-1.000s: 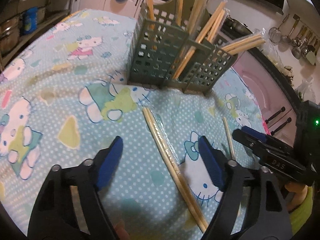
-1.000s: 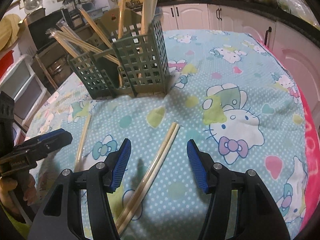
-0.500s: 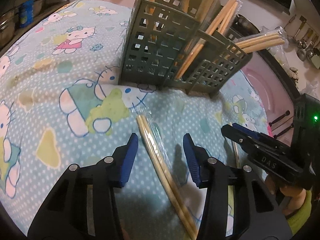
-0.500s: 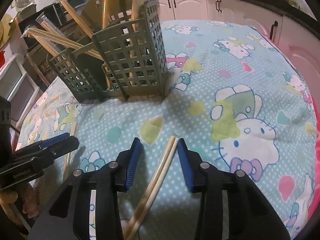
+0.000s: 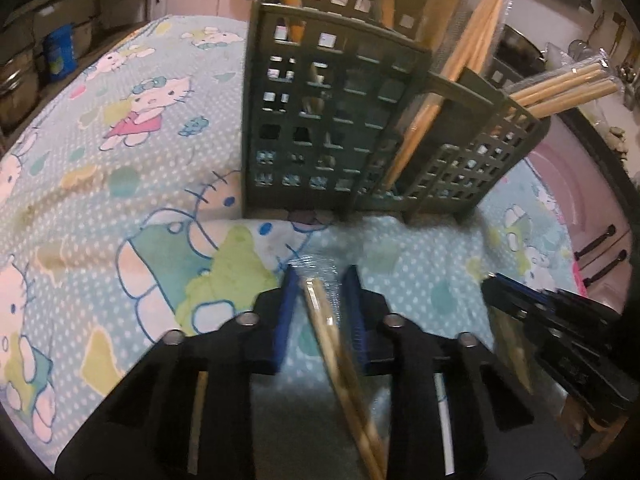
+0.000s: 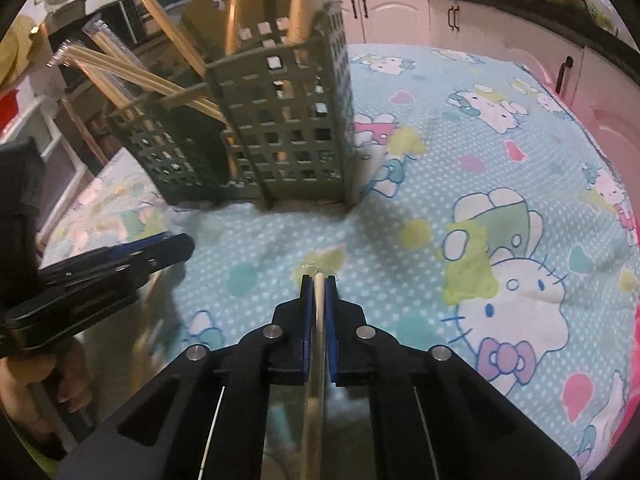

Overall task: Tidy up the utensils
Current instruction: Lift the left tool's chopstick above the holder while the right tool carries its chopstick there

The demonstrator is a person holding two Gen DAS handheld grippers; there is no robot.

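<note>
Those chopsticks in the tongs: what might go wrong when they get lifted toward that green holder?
1. Both tongs have just been closing near the very tips: the left tongs on a wrapped pair, the right tongs on another pair, so the long ends may swing or slip.
2. The holder is already crowded with leaning chopsticks, which could block entry.

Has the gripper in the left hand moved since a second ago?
Yes. The left gripper has come forward toward the green holder, which now looms larger in its view, and its jaws have just been closing around the wrapped chopsticks.
</note>
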